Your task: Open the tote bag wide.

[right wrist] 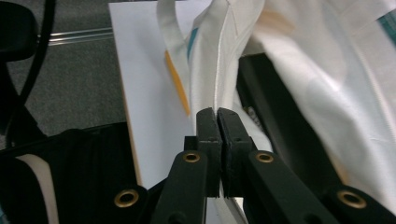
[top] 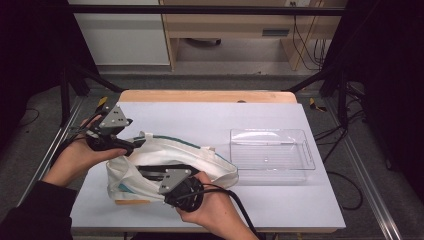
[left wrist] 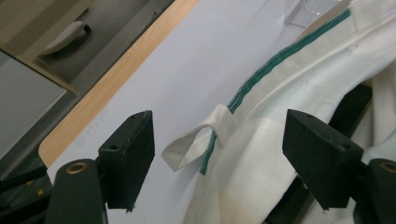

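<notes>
1. A white cloth tote bag with a green-trimmed rim lay on the pale sheet-covered table, left of centre in the high view, its mouth held open toward the camera.
2. The left gripper, held in the person's left hand, sat at the bag's upper-left edge in the high view. In the left gripper view its jaws stood wide apart, gripping nothing; a small white fabric loop with green stitching lay between them, nearer the left jaw, touching neither.
3. The green trim band ran from that loop toward the upper right of the left gripper view.
4. The right gripper, held in the right hand at bottom centre of the high view, had its jaws pressed together on the near white edge of the bag, seen at centre of the right gripper view.
5. A dark flat object lay inside the bag's opening; what it was could not be told.
6. An orange strip showed beside the bag's edge, upper left of centre in the right gripper view.
7. A clear rectangular plastic tray stood right of the bag, just beside it, on the table.
</notes>
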Tool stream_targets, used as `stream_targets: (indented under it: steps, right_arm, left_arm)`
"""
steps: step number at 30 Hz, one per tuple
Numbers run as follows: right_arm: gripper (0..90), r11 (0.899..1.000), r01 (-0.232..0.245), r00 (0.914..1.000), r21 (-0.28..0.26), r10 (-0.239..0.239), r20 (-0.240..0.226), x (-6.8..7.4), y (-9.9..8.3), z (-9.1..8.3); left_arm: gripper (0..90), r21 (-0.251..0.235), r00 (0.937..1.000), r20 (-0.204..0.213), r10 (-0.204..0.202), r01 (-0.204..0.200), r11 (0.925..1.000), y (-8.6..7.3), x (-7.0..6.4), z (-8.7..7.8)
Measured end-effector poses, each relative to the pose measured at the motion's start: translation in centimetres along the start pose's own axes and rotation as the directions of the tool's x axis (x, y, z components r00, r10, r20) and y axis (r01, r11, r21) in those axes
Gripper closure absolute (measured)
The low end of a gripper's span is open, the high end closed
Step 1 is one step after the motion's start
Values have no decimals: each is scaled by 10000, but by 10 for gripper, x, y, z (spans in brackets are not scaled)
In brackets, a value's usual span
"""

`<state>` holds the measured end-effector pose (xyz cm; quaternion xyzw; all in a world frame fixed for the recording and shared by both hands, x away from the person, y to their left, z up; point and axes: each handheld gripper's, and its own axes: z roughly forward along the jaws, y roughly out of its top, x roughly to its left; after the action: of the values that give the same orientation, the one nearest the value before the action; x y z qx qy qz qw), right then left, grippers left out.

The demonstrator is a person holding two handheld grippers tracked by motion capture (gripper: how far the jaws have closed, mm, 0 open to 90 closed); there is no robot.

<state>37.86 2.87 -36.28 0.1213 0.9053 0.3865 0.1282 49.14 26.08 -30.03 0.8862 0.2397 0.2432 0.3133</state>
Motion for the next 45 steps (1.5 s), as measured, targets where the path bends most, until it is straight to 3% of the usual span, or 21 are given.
stream_targets:
  steps: [4,7,11,16,21,26,28,31,38,45]
  right_arm:
    - [889,9998,-109,9998,-177,106,-171,5,-9,2]
    - [888,9997,-30,9997,-230,24,-240,7,-15,4]
    - [886,9997,-18,9993,-263,8,-378,9,-19,5]
    - [884,9996,-95,9988,-272,82,-488,9,-22,6]
    - [886,9996,-102,9987,-281,88,-495,10,-22,5]
    - [893,9997,-91,9985,-242,78,-539,13,-21,6]
    - [894,9998,-13,9983,-181,2,-581,15,-21,6]
    - [895,10000,97,9977,-16,-98,-672,19,-22,8]
    - [896,9994,339,9958,79,-331,-856,27,-22,5]
    - [897,9978,594,9912,296,-555,-1201,36,-27,14]
  left_arm:
    - [256,385,9995,300,-100,88,9992,-1,7,15]
    - [253,796,9979,644,-24,-27,9968,-5,9,28]
    - [270,1156,9969,782,92,-183,9931,-10,11,41]
    - [375,1541,9930,1111,395,-565,9864,-10,8,51]
    - [571,1957,9955,783,537,-681,9783,-7,7,58]
    - [800,2267,9926,933,772,-967,9692,-3,4,61]
    - [814,2195,9931,875,781,-957,9709,0,4,59]
    - [820,1829,9961,648,605,-715,9805,7,8,50]
    - [828,884,9988,-422,258,-220,9958,26,22,24]
    - [832,508,9924,-1216,-183,246,9984,25,33,36]
